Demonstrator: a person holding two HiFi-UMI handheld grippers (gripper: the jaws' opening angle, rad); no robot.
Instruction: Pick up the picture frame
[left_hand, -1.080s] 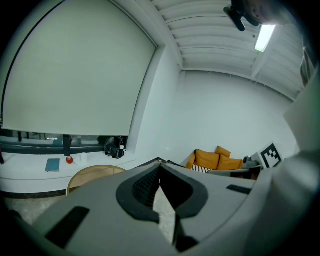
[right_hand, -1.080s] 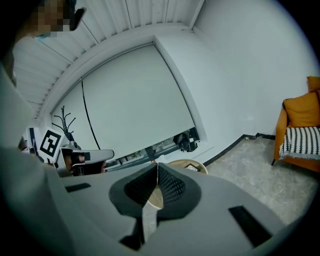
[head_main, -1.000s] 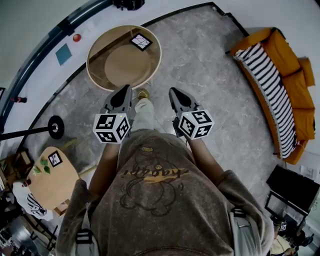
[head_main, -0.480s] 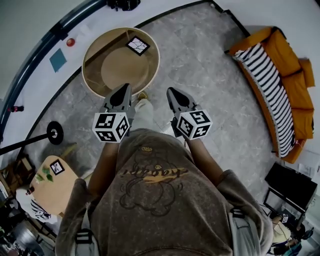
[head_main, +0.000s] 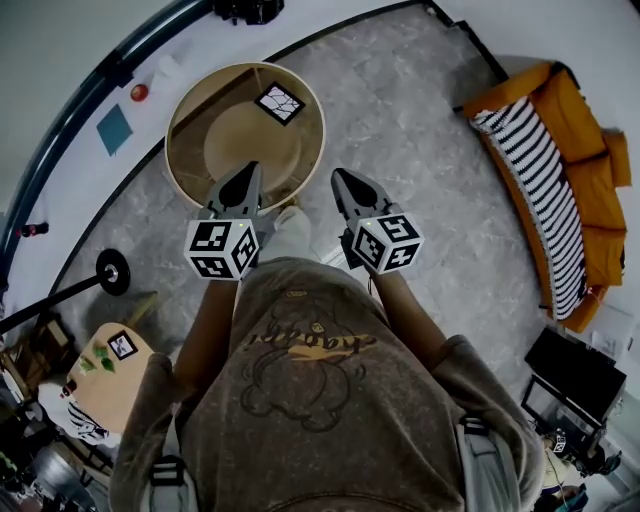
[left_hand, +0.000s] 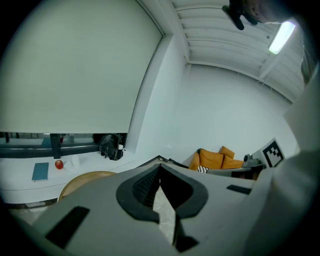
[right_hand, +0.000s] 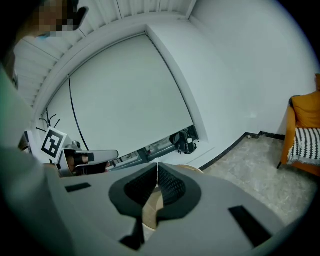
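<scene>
The picture frame (head_main: 279, 102) is shown only in the head view. It lies flat on the round wooden table (head_main: 172, 150), near the table's far right edge, in the upper left of the picture. The left gripper (head_main: 247, 170) and right gripper (head_main: 337, 176) are held side by side with their tips at the table's near edge, well apart from the frame. In each gripper view the jaws are seen pressed together, with nothing gripped between them.
</scene>
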